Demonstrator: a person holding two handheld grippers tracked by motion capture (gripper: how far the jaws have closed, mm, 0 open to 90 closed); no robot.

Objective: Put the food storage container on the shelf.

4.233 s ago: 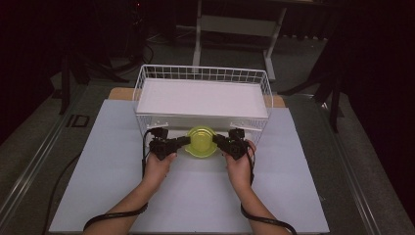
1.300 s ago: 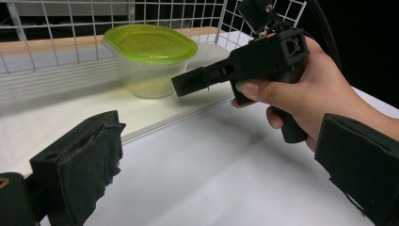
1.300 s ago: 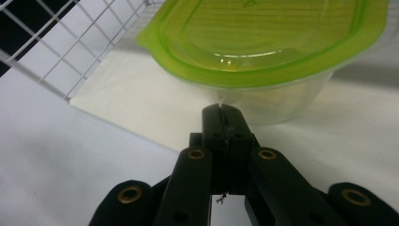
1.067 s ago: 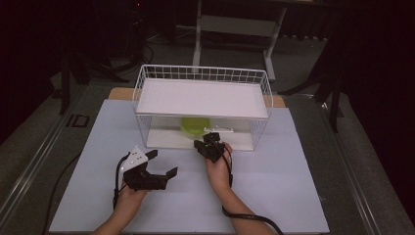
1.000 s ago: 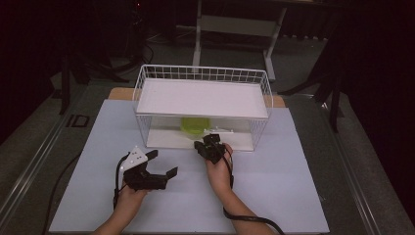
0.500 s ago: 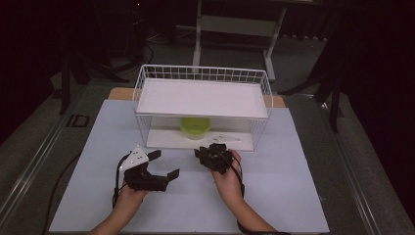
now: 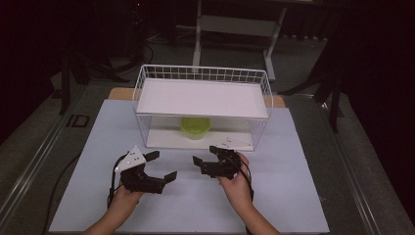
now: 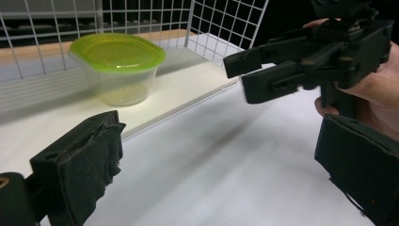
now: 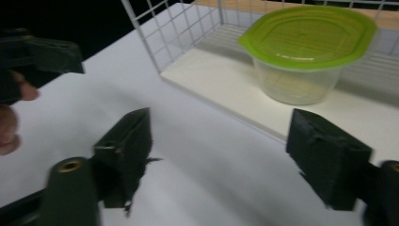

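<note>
Green-lidded clear container (image 7: 195, 128) on wire rack's (image 7: 202, 93) lower shelf, white counter (image 7: 293, 196), left hand-held gripper (image 7: 161, 166) and right hand-held gripper (image 7: 205, 157) both wide, empty, before rack

Room dark; light falls mainly on the white rectangular sheet (image 7: 293, 196) covering the desk top. A strip of pale brown wooden desk edge (image 7: 120, 93) shows past the sheet's far side. Grey floor (image 7: 303, 63) beyond the desk, dim. Behind the desk stands a pale grey metal frame with two upright legs and a crossbar (image 7: 235, 24). Dark stand legs (image 7: 73, 73) left of the desk, another dark leg (image 7: 335, 93) right of it. Grey metal rail (image 7: 29, 171) runs along the desk's left side.
</note>
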